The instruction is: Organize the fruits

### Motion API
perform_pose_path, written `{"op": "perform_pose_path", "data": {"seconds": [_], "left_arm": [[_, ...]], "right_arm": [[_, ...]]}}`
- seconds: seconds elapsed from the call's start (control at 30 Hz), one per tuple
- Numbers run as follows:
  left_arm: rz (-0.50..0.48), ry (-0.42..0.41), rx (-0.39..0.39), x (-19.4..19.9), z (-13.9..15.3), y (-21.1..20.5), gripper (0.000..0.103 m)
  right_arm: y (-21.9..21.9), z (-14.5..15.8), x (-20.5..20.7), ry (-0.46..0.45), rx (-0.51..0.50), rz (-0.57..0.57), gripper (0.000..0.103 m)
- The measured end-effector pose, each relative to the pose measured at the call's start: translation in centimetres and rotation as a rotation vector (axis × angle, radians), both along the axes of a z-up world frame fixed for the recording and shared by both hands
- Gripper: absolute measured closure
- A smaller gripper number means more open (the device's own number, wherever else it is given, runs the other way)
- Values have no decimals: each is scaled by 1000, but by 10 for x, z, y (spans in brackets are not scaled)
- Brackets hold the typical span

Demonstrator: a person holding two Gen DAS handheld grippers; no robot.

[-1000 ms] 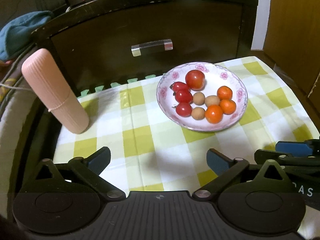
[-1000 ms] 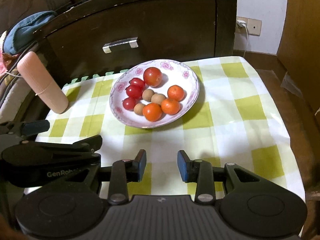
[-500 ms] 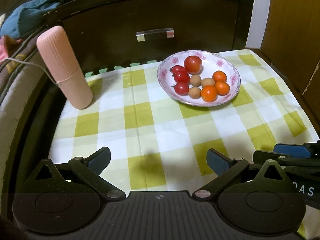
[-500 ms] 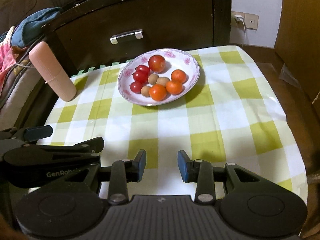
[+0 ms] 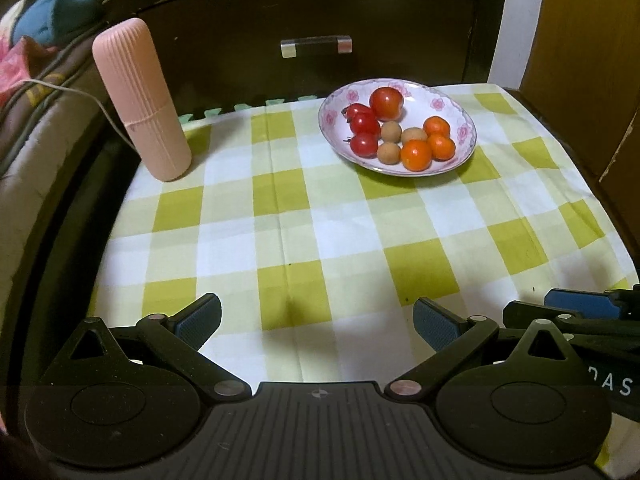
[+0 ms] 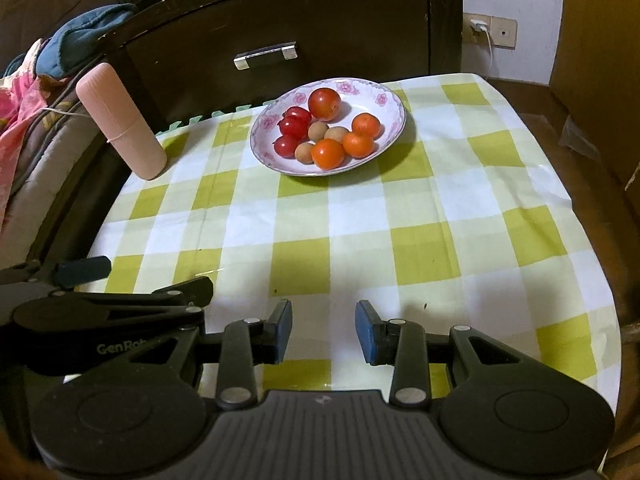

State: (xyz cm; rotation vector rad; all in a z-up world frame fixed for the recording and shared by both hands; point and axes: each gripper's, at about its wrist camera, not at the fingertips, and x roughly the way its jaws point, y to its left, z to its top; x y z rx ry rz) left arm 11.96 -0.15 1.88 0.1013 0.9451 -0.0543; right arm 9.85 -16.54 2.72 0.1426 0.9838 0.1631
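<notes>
Plate: white shallow plate (image 5: 460, 118) with pink flower prints round its rim, standing on the yellow-and-white checked cloth (image 5: 320, 232) of the worktop, at the far side in front of a dark drawer front (image 5: 312, 20)
Fruits: all lie in the plate, touching or just beside each other; one large red tomato (image 5: 386, 103) at the plate's far side, three small red tomatoes (image 5: 363, 134) along its left, three small brown round fruits (image 5: 391, 132) in its middle, three orange fruits (image 5: 417, 155) on its right and near side
Pink case: ribbed pink cylinder (image 5: 140, 98), tilted, well to the left of the plate at the cloth's far left corner
Left hand-held gripper: (image 5: 317, 317) spread wide with nothing between its blue pads, hovering over the near part of the cloth, well short of the plate
Right hand-held gripper: (image 6: 323, 331) jaws a little apart and empty, also well on the near side of the plate; the plate sits ahead of it, slightly left
Both tools: side by side, the left one (image 6: 132, 280) showing at the lower left of the right wrist view
</notes>
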Motion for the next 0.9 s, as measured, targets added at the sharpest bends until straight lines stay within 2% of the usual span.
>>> {"op": "perform_pose_path", "data": {"seconds": [0.9], "left_arm": [[4,-20,13,-12,3,3,0]], "right_arm": [[3,-1,-13,2,11,-3,67]]}}
